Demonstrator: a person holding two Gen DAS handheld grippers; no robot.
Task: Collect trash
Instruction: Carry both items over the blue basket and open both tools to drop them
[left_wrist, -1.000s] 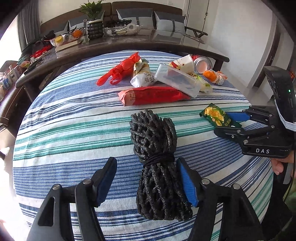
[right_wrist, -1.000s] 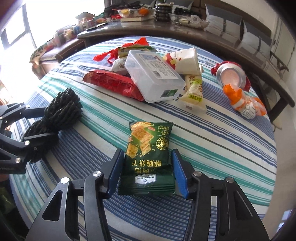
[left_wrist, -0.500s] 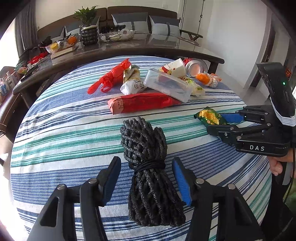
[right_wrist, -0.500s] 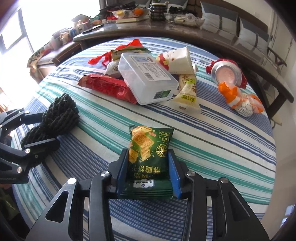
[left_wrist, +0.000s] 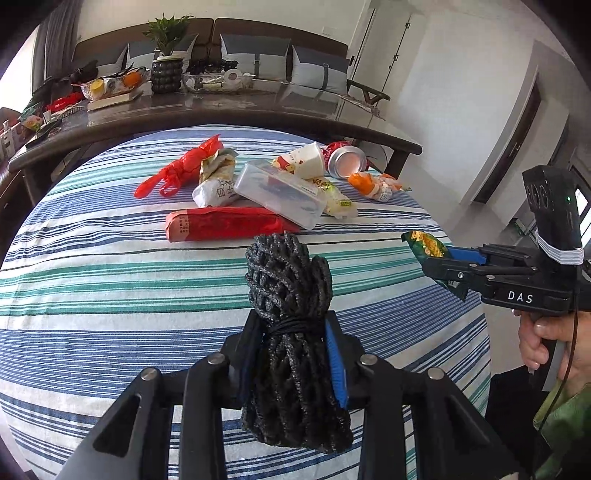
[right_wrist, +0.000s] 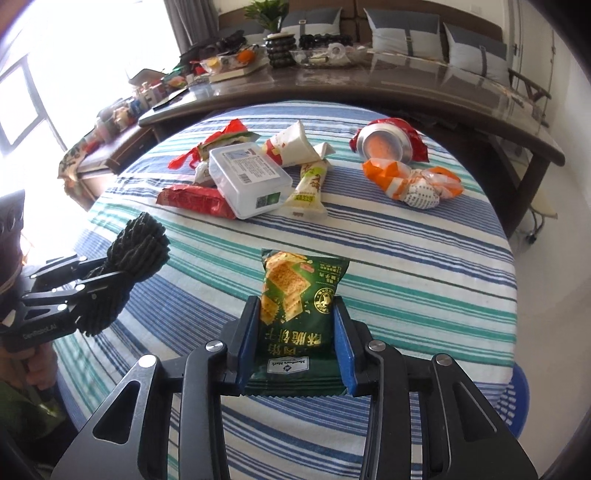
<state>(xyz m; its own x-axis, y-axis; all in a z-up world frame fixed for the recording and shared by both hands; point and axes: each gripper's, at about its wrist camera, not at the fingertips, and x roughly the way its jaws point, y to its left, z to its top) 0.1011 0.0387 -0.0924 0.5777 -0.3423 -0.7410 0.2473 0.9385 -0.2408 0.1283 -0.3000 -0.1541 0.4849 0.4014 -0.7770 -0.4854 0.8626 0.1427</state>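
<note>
Left claw (left_wrist: 291, 354): clenched on a black knotted mesh bundle (left_wrist: 291, 295), raised over the striped cloth's (left_wrist: 110, 295) bare near half. Right claw (right_wrist: 295, 343): clenched on a glossy green cracker packet (right_wrist: 299, 295), white label reading "Members Mark", held just above the cloth near the desk's right edge. Farther: red wrapper (left_wrist: 221, 223), clear lidded plastic box (right_wrist: 251, 177) bearing a barcode, metal can (right_wrist: 384, 146) on its side, orange-and-white wrapper (right_wrist: 413, 184).

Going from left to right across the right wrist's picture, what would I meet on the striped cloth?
Black net bundle → red packet → clear plastic box → green cracker packet → tipped can → orange-and-white wrapper.
</note>
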